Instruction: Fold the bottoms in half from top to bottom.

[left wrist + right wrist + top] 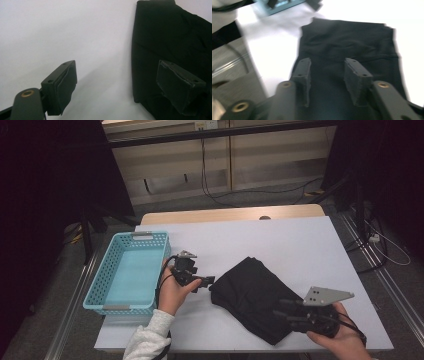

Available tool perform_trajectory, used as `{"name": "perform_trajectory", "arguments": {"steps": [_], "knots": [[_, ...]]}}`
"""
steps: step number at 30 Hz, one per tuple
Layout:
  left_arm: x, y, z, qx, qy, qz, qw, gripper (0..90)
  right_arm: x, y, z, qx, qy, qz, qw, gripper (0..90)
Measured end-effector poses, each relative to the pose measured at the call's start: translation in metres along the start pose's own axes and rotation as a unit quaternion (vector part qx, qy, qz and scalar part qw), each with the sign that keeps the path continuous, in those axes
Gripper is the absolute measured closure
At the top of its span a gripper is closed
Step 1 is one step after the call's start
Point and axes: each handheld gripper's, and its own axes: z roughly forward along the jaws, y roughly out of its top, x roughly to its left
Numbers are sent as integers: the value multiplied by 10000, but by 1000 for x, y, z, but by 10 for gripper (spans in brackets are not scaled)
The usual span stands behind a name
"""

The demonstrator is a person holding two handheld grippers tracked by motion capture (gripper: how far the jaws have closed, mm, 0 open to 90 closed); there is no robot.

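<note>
Black folded cloth [252, 297] on white table [300, 245], left tongs [207, 281] level, apart beside it, right tongs [280, 309] parted above it.

A folded black garment [252, 292] is laid flat on the white table [280, 240], to the right of the light blue basket [131, 270] and well apart from it. It is folded into a rough rectangle set at an angle to the basket. The cloth is plain and dark, with soft creases across the top layer [347, 42]. Its near corner reaches toward the table's front edge.
</note>
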Motion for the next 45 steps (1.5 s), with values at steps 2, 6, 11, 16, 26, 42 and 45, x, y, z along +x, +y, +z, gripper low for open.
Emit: {"name": "perform_trajectory", "arguments": {"steps": [2,6,11,16,26,42,45], "knots": [[0,-1,-1,-13,55,4,10000,169,-10,1,4,0,-173,48,9998,516],[-1,-2,-1,-1,9,-2,10000,169,-37,1,17,201,-723,84,9971,476],[0,-4,-2,0,-1,-9,10000,169,-58,-6,32,514,-939,407,9934,497],[0,-5,-1,36,9,3,10000,169,-64,-11,41,764,-945,405,9918,641],[-1,-4,-1,44,8,25,10000,169,-60,-15,52,1112,-620,382,9911,853],[-3,-2,-3,21,-81,67,9999,168,-63,-18,38,942,-976,371,9901,657],[-4,-4,-4,-13,-123,47,9999,160,-65,-18,37,732,-1050,450,9907,542]]}}
